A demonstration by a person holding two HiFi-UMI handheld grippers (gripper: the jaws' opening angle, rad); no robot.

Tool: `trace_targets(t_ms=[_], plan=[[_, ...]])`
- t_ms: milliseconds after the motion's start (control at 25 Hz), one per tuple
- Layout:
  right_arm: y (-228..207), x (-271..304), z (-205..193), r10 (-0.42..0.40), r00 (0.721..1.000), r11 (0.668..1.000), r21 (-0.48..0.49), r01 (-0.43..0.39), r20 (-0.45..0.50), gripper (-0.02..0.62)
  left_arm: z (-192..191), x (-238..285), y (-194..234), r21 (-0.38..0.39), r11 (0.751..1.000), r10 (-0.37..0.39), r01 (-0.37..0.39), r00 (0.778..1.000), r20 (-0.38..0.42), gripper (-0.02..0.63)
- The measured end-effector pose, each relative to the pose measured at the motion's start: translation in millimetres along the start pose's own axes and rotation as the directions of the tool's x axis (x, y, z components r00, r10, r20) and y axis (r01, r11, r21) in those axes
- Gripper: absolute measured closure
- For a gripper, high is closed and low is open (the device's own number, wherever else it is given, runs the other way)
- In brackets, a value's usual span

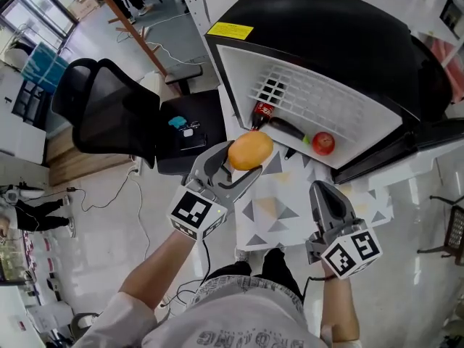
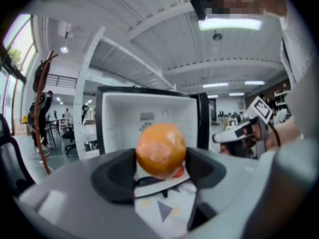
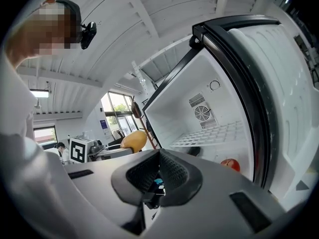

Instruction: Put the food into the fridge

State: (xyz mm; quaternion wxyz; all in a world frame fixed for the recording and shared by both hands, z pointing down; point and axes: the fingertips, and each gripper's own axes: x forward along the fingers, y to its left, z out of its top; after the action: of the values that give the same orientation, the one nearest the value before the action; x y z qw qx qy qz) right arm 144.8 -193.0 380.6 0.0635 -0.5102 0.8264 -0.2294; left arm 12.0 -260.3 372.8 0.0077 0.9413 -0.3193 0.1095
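My left gripper (image 1: 243,164) is shut on a round orange fruit (image 1: 250,151), held up just in front of the open fridge (image 1: 341,114). In the left gripper view the fruit (image 2: 160,150) sits between the two dark pads, with the white fridge interior (image 2: 124,118) behind it. Inside the fridge lie a cola bottle (image 1: 262,114), a dark long item (image 1: 288,129) and a red round fruit (image 1: 323,143). My right gripper (image 1: 324,191) hangs lower right with its jaws together and nothing between them. The right gripper view shows the red fruit (image 3: 230,164) on the fridge floor.
The fridge stands on a table with a triangle-patterned cloth (image 1: 283,209). The open fridge door (image 1: 406,154) reaches out to the right. A black office chair (image 1: 109,111) and a black stool (image 1: 190,130) with small items stand to the left.
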Motion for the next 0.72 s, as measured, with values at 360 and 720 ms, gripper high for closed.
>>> trace_targets(t_ms=[360,720], plan=[[-23,9,0,0.018,1.000,1.000,0.025,-0.017,-0.019,0.594,-8,58,17,0.043,0.999,0.006,-0.004,0.999,-0.045,0.296],[-39,20,-7,0.037,0.998,0.998,0.046,-0.035,-0.047,0.594,-12,101,41,0.060,0.998,0.028,-0.024,0.997,-0.070,0.296]])
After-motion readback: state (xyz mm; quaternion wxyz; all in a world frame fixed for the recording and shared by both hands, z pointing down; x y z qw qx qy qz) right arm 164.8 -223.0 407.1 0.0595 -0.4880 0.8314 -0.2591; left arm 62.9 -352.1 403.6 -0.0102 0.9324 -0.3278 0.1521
